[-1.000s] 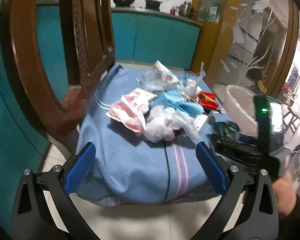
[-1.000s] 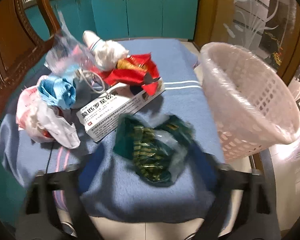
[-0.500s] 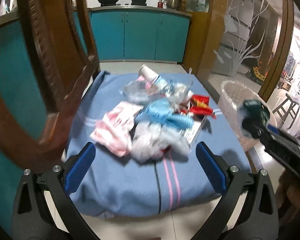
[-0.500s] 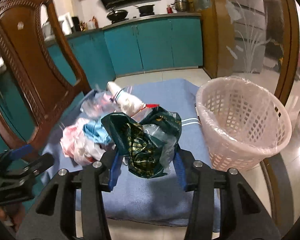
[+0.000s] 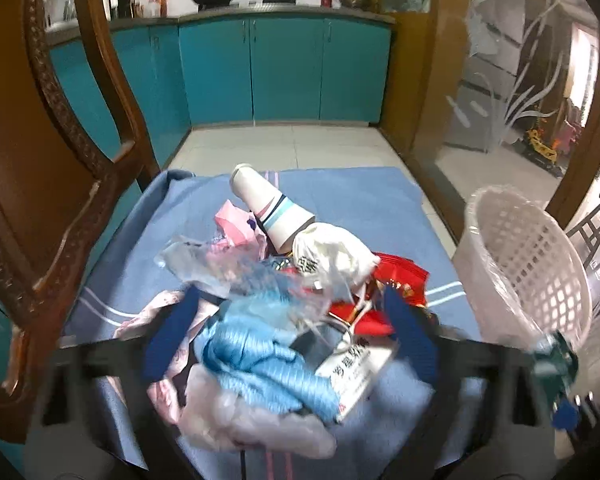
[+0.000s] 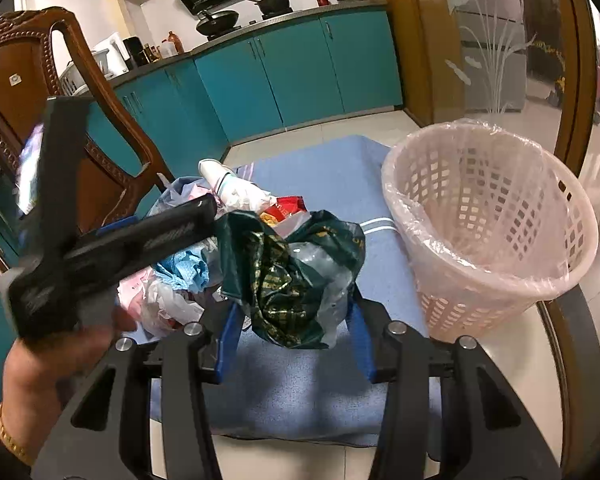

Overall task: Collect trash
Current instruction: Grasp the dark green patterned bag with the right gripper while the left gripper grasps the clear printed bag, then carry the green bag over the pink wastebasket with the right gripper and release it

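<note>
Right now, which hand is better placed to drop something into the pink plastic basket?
Right. The right gripper already holds the crumpled dark green wrapper beside the pink plastic basket. The left gripper, jaws closing, straddles the trash pile.

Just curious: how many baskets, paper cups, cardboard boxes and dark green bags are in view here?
pale pink plastic lattice basket: 1
white paper cup with pink and blue stripes: 1
white cardboard medicine box: 1
crumpled dark green foil bag: 1
Total: 4
</note>
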### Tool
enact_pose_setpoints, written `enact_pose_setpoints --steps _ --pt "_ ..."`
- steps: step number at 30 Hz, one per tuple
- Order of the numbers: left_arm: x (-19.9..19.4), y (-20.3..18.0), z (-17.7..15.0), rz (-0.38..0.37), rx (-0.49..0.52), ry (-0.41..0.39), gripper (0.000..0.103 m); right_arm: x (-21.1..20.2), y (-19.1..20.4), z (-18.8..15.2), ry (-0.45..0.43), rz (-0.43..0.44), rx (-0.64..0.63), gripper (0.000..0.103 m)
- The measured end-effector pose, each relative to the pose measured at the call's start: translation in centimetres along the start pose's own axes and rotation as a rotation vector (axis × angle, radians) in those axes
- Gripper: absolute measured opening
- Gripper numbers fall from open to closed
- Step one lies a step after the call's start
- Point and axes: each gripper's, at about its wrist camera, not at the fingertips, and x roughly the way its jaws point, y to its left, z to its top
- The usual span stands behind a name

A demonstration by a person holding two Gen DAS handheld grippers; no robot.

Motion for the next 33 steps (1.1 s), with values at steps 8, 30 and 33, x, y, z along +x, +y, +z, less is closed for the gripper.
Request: enact_pose_setpoints --steps 8,30,33 --pt "-1.8 3.4 0.6 -0.117 -0.037 -0.021 0.003 -0.6 0.0 -0.2 -0.012 0.01 -0.005 0.047" --pt "-13.6 7.9 -6.6 -0.252 0.027 -0.195 0.003 -2.8 4.2 -2.0 -0.086 0.079 -0.135 0.047" --pt "-12.7 7.1 -6.8 -0.254 0.038 -0.176 0.003 -2.6 4.3 -1.8 -0.091 0.074 -0.139 0.047"
